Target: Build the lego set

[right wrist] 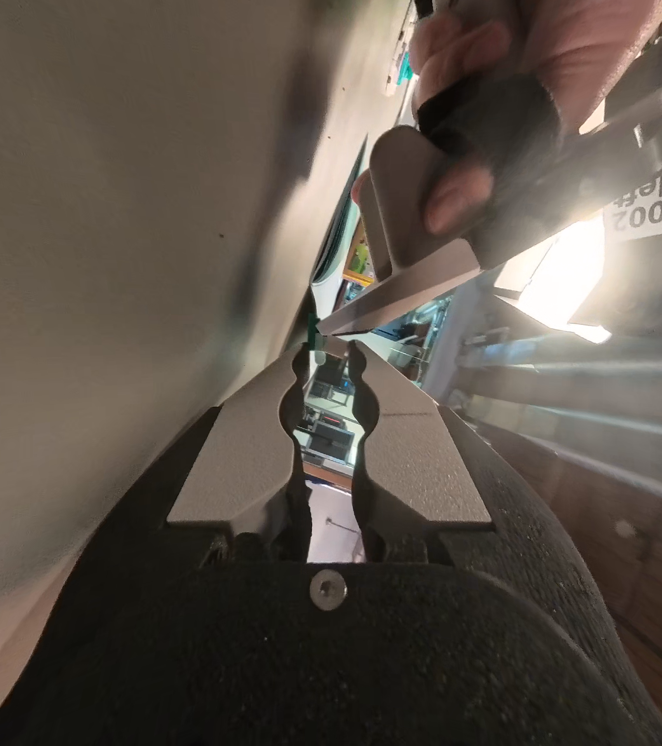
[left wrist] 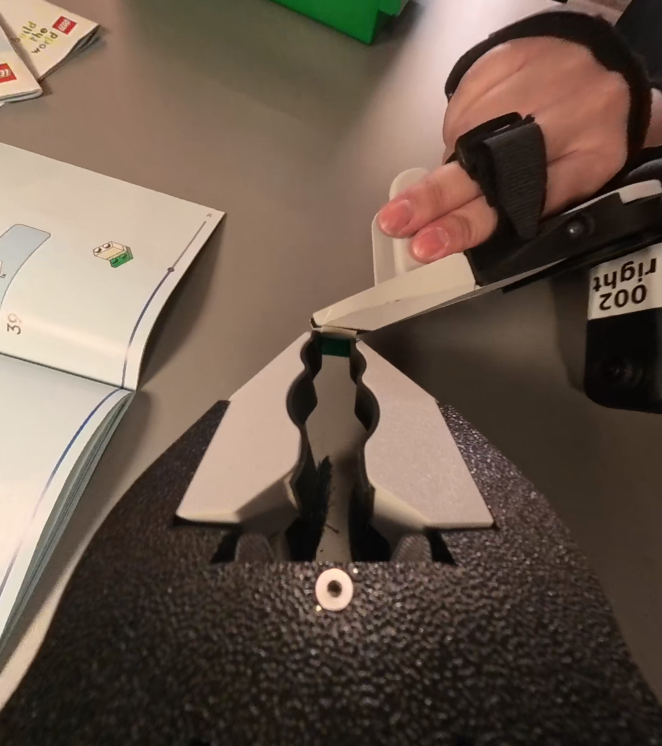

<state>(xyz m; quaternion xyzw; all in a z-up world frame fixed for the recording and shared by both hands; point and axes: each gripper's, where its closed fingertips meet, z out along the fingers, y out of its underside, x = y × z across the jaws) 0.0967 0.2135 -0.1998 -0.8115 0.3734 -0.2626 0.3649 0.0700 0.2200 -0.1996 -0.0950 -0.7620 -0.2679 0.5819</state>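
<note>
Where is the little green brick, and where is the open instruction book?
green brick [left wrist: 335, 347]: left wrist view, on its green face between the fingertips.
instruction book [left wrist: 91, 258]: left wrist view, on its open right-hand page.

Pinching a small green plastic brick [left wrist: 335, 348] between the tips of the left gripper [left wrist: 333, 343], its pale grey wavy-edged fingers [left wrist: 258, 420] converging at centre frame. Meeting it from three o'clock: the right gripper [left wrist: 331, 326], its flat pale fingertips closing over a thin white piece [left wrist: 337, 330] directly on top of the green brick. Gripping that tool, a bare hand [left wrist: 523, 133] strapped in black webbing at two o'clock. Lying open at nine o'clock on the grey-brown table [left wrist: 240, 133], a white instruction booklet [left wrist: 59, 262]; resting at eleven o'clock, smaller folded leaflets [left wrist: 18, 52].
</note>
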